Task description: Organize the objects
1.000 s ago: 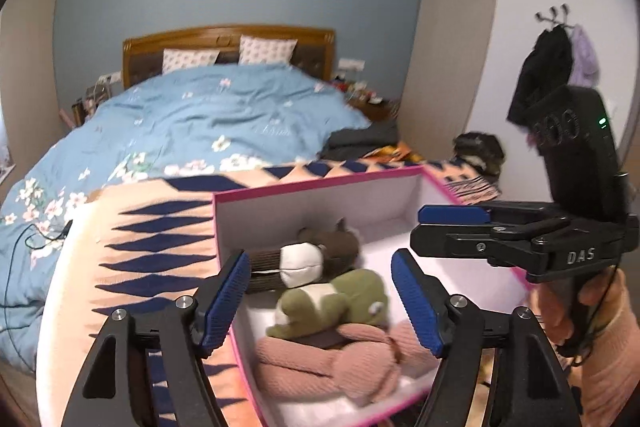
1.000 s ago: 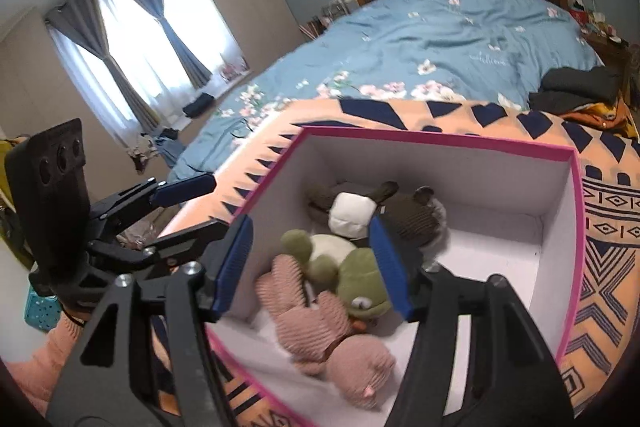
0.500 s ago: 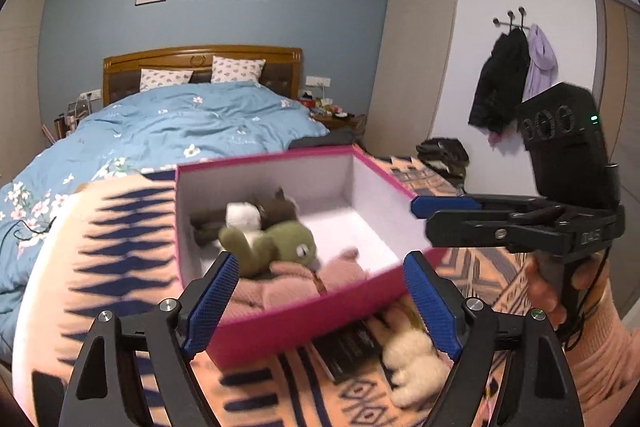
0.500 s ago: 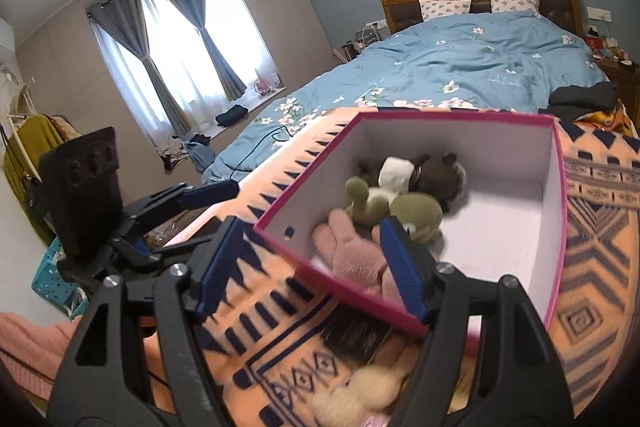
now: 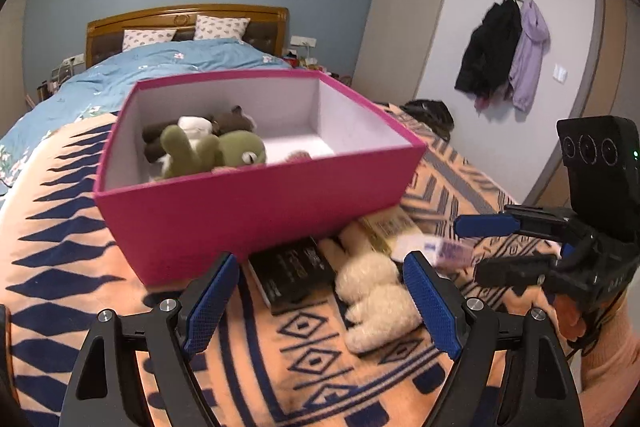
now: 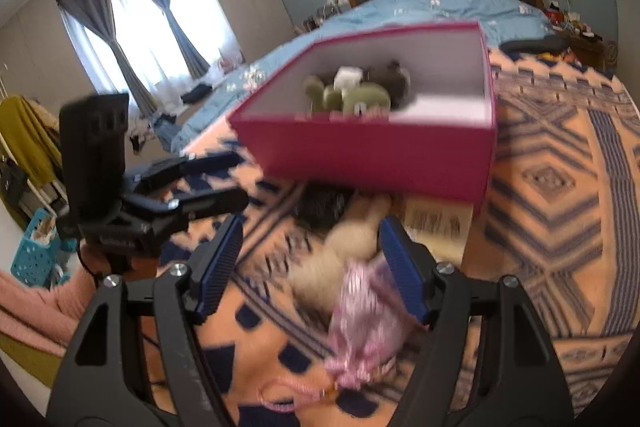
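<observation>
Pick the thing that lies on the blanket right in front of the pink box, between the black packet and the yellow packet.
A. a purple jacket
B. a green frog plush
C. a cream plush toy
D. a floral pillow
C: the cream plush toy lies on the patterned blanket in front of the pink box, with the black packet and the yellow packet on either side.

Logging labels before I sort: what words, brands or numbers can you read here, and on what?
No text reads clearly.
Black box: pale lettering on top, too small to read.
Yellow-white box: printed lines, blurred.
Pink packet: print blurred by motion.
</observation>
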`<move>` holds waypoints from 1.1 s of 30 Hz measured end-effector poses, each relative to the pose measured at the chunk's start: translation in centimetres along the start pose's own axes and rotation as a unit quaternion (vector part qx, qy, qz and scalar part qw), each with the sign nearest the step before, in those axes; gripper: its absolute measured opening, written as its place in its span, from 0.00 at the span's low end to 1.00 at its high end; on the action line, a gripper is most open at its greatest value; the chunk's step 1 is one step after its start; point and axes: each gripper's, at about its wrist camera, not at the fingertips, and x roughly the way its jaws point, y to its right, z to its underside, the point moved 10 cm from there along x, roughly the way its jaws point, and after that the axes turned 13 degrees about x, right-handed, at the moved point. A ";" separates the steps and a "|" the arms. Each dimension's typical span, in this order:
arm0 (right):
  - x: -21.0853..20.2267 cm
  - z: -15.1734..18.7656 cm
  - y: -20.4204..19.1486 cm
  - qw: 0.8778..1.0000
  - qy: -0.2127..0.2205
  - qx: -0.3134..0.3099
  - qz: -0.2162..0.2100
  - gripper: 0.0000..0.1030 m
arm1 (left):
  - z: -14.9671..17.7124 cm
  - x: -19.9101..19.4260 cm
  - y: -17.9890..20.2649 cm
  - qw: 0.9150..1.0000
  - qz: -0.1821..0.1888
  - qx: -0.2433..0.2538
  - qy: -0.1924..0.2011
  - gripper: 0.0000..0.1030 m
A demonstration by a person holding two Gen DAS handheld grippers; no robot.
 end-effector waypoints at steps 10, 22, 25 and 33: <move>1.4 4.7 2.7 0.998 -0.031 0.009 0.053 0.70 | 2.9 2.4 3.3 0.998 0.022 0.034 -0.048 0.84; 1.8 6.0 6.1 0.994 -0.033 0.041 0.092 0.42 | 4.4 4.4 5.1 0.995 0.055 0.037 -0.081 0.71; 1.3 6.2 6.2 0.994 -0.033 0.043 0.089 0.37 | 4.7 5.1 5.1 0.993 0.062 0.028 -0.091 0.57; -0.4 7.3 6.1 0.994 -0.042 0.048 0.083 0.34 | 4.4 5.0 5.2 0.993 0.081 0.019 -0.086 0.41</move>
